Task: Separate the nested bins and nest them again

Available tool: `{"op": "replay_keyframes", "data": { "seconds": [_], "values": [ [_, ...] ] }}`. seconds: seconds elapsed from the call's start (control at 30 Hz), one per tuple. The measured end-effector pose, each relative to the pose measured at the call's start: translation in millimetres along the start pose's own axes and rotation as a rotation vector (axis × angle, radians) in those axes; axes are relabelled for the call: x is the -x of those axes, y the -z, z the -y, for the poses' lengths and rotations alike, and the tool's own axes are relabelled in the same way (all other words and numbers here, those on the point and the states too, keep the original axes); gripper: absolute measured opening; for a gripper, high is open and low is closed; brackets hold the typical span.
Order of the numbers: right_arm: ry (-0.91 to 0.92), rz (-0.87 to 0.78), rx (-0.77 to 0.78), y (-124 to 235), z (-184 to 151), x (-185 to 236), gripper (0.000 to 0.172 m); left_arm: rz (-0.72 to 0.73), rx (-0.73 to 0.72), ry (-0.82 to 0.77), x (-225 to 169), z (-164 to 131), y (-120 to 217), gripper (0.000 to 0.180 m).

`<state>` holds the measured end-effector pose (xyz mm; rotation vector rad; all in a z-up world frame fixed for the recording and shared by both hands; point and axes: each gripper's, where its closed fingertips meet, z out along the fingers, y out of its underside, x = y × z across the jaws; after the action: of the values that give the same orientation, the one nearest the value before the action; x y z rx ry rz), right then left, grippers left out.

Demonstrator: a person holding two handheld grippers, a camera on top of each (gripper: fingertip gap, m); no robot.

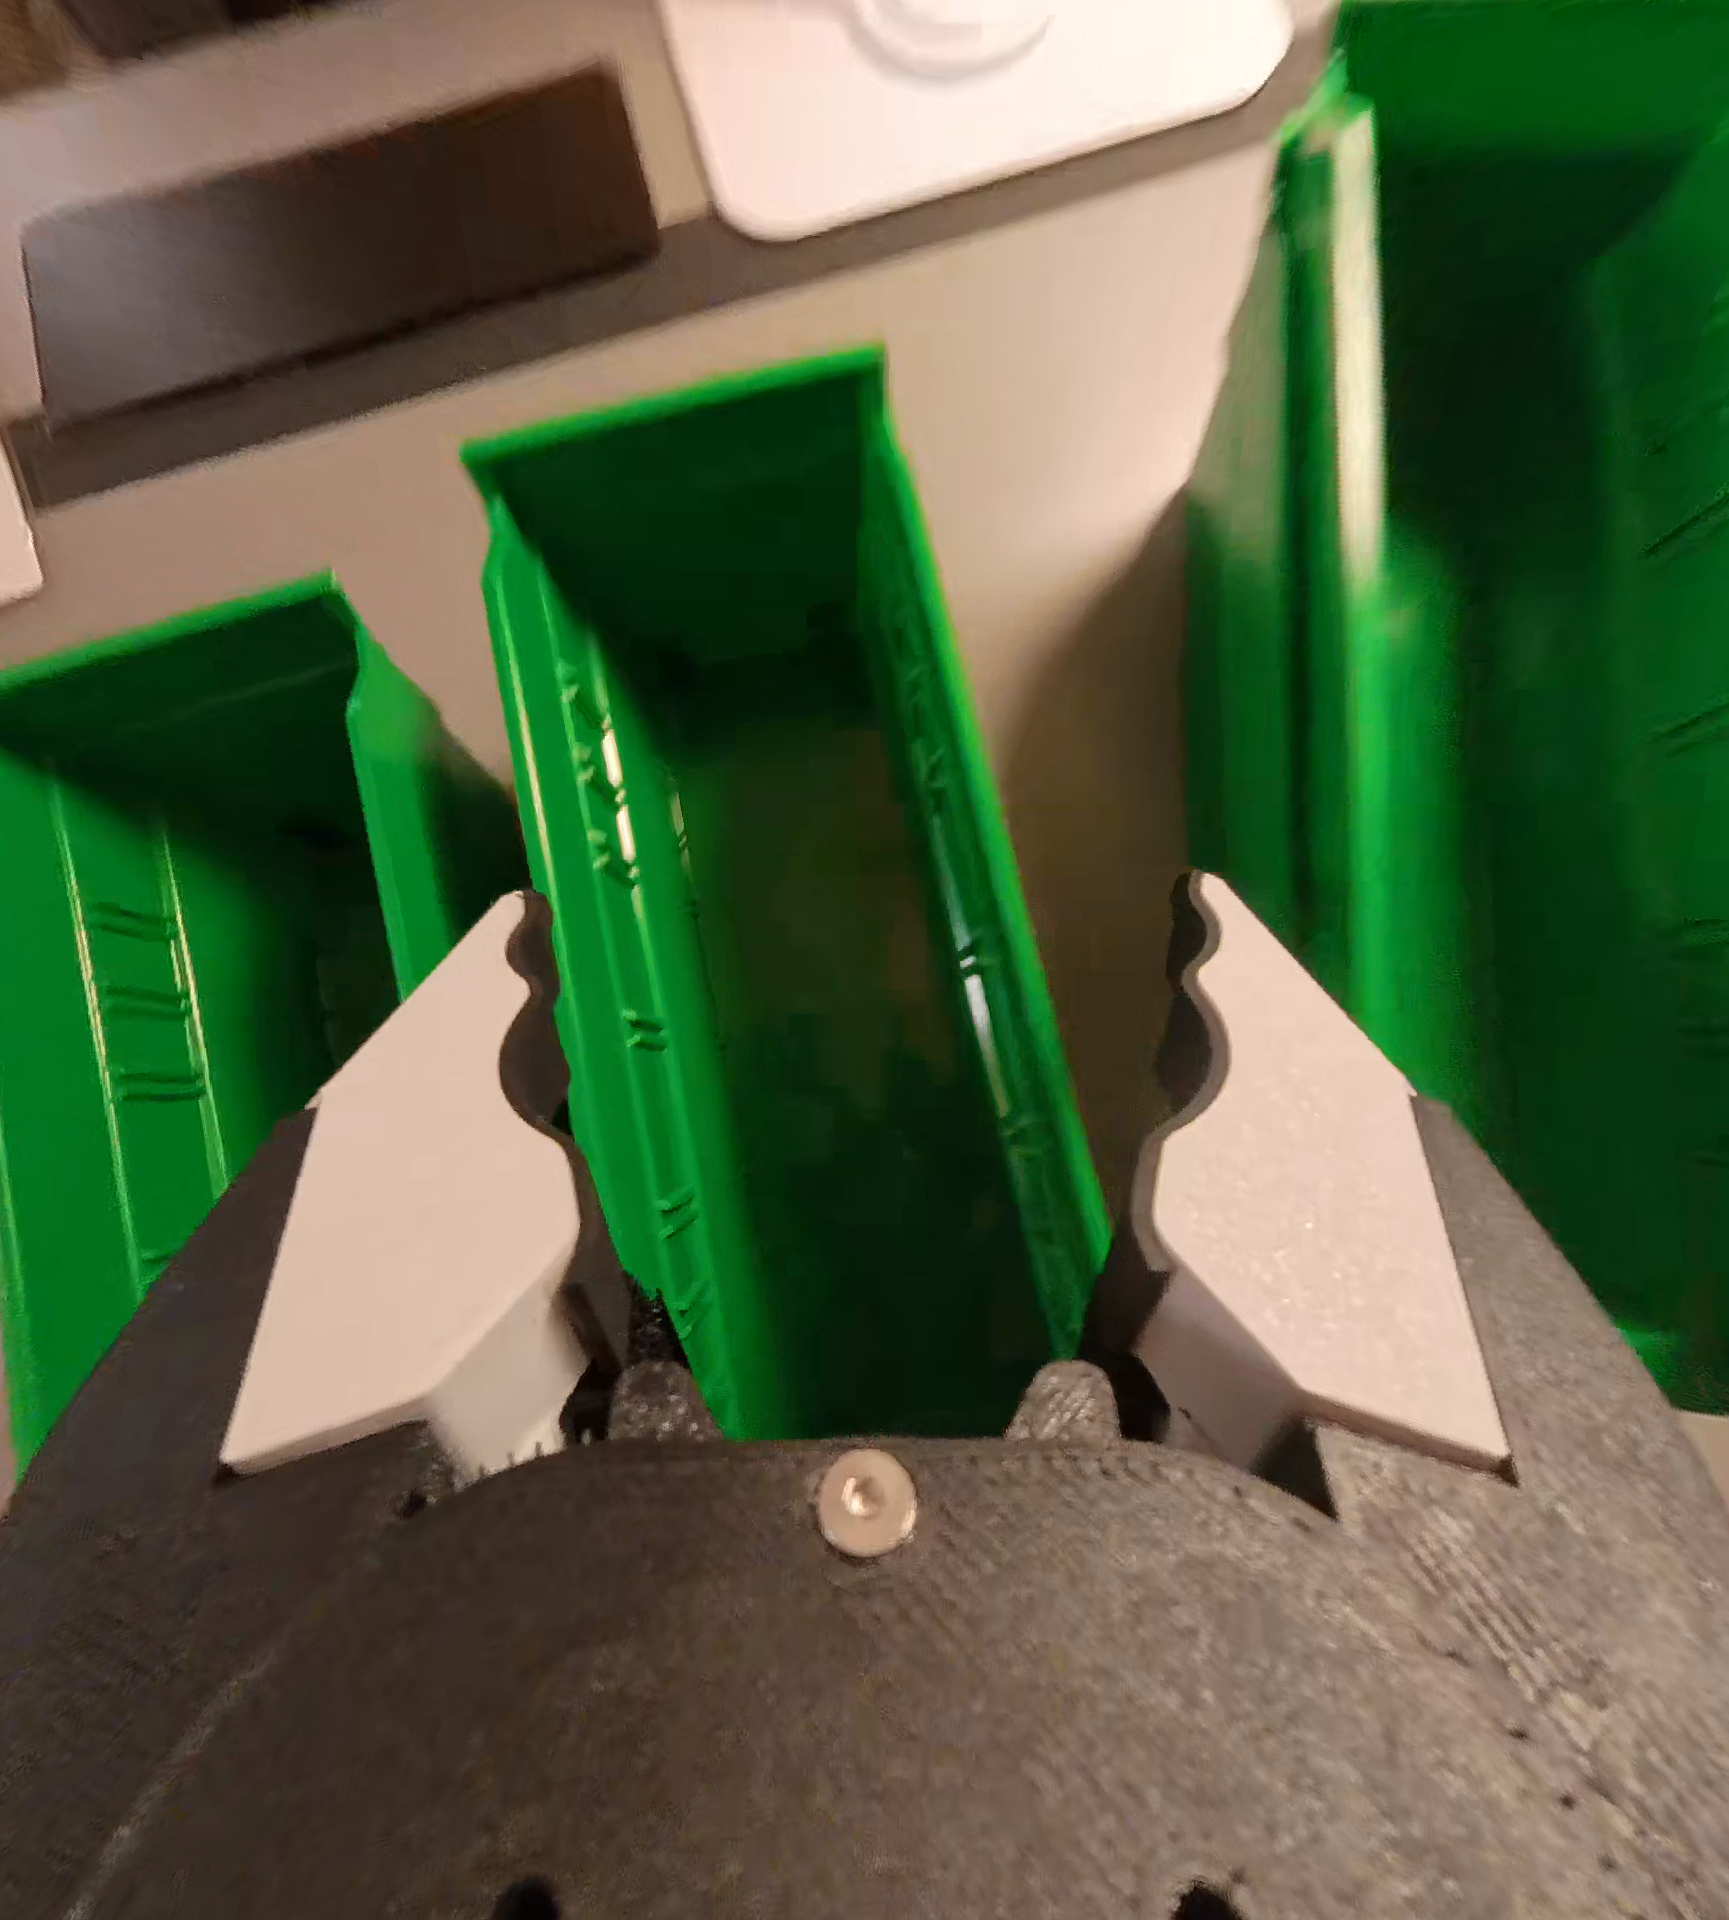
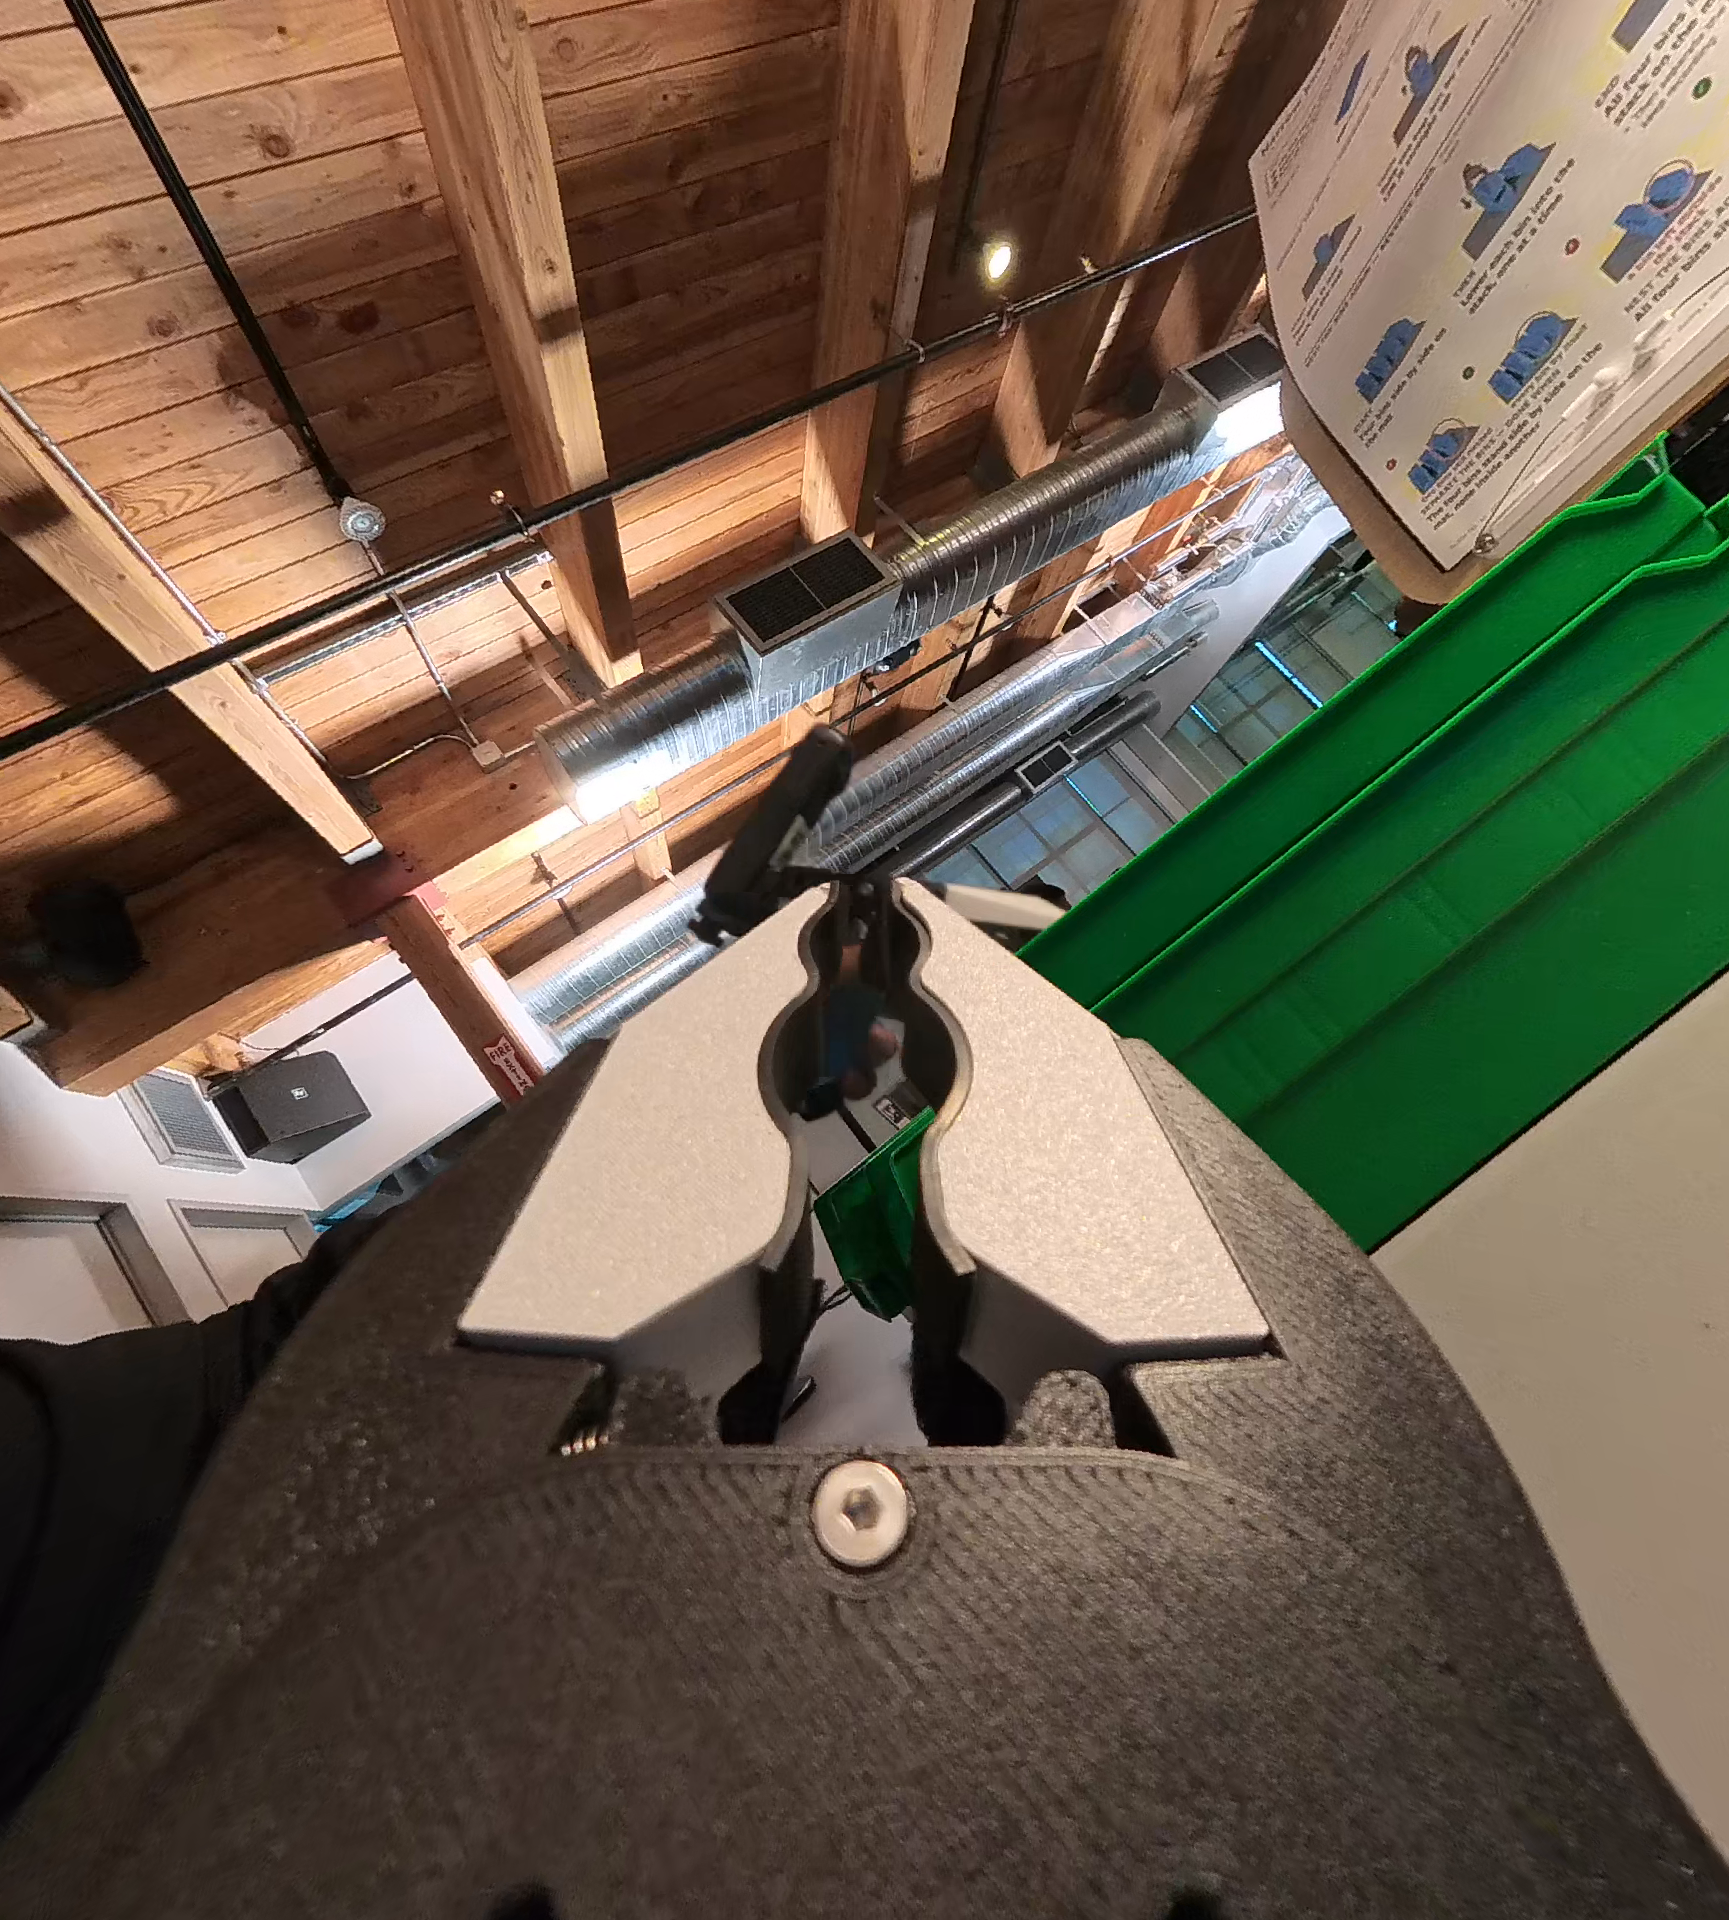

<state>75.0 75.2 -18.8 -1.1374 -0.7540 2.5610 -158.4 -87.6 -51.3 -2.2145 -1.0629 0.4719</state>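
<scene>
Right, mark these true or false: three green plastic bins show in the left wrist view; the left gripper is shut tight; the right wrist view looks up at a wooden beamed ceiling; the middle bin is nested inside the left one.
1. Three green plastic bins show in the left wrist view. True.
2. The left gripper is shut tight. False: its jaws stand wide apart, with the middle bin between them.
3. The right wrist view looks up at a wooden beamed ceiling. True.
4. The middle bin is nested inside the left bin. False: they stand side by side.
</scene>
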Motion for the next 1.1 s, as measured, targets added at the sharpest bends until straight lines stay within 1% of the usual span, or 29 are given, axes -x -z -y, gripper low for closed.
{"op": "replay_keyframes", "data": {
  "seconds": [0.03,0.1,0.17,0.23,0.27,0.33,0.4,0.5,0.57,0.63,0.7,0.77,0.83,0.9,0.97,1.03,1.1],
  "values": [
    [-0.002,0.0,0.0,0,0,0,0.007,-0.03,-0.033,-0.014,-10,8,8,0.115],
    [-0.002,0.0,0.001,0,0,0,0.006,-0.109,-0.053,-0.063,-37,13,19,0.107],
    [-0.002,-0.001,0.002,0,0,0,0.006,-0.246,-0.025,-0.109,-74,7,27,0.096],
    [-0.002,0.0,0.002,0,0,0,0.006,-0.351,0.008,-0.12,-104,0,31,0.091],
    [-0.001,0.0,0.002,0,0,0,0.006,-0.369,0.024,-0.128,-112,-4,30,0.092],
    [0.0,0.001,0.002,0,0,0,0.006,-0.349,0.068,-0.151,-116,-12,24,0.093],
    [0.002,0.0,0.002,0,0,0,0.006,-0.365,0.11,-0.138,-121,-21,18,0.095],
    [0.001,-0.001,0.003,0,-1,0,0.006,-0.457,0.129,-0.061,-135,-28,20,0.098],
    [0.002,-0.002,0.005,0,-1,0,0.006,-0.506,0.124,-0.05,-143,-31,26,0.096],
    [0.007,-0.004,0.01,-1,-2,0,0.006,-0.584,0.122,-0.017,-152,-32,35,0.096],
    [0.01,-0.005,0.012,-1,-2,0,0.007,-0.679,0.117,0.034,-161,-32,46,0.099],
    [0.006,-0.003,0.005,0,-1,1,0.006,-0.749,0.086,0.065,-164,-29,59,0.097],
    [0.011,-0.017,0.022,2,0,-1,0.008,-0.786,0.022,0.063,-160,-25,73,0.097],
    [0.055,-0.051,0.034,6,5,-4,0.01,-0.814,-0.062,0.031,-153,-25,90,0.097],
    [0.093,-0.094,0.065,11,10,-10,0.014,-0.838,-0.131,-0.052,-149,-38,104,0.094],
    [0.115,-0.141,0.134,13,10,-18,0.028,-0.822,-0.188,-0.139,-144,-61,110,0.094],
    [0.143,-0.209,0.238,13,3,-30,0.05,-0.793,-0.26,-0.192,-141,-84,111,0.095]
  ]
}}
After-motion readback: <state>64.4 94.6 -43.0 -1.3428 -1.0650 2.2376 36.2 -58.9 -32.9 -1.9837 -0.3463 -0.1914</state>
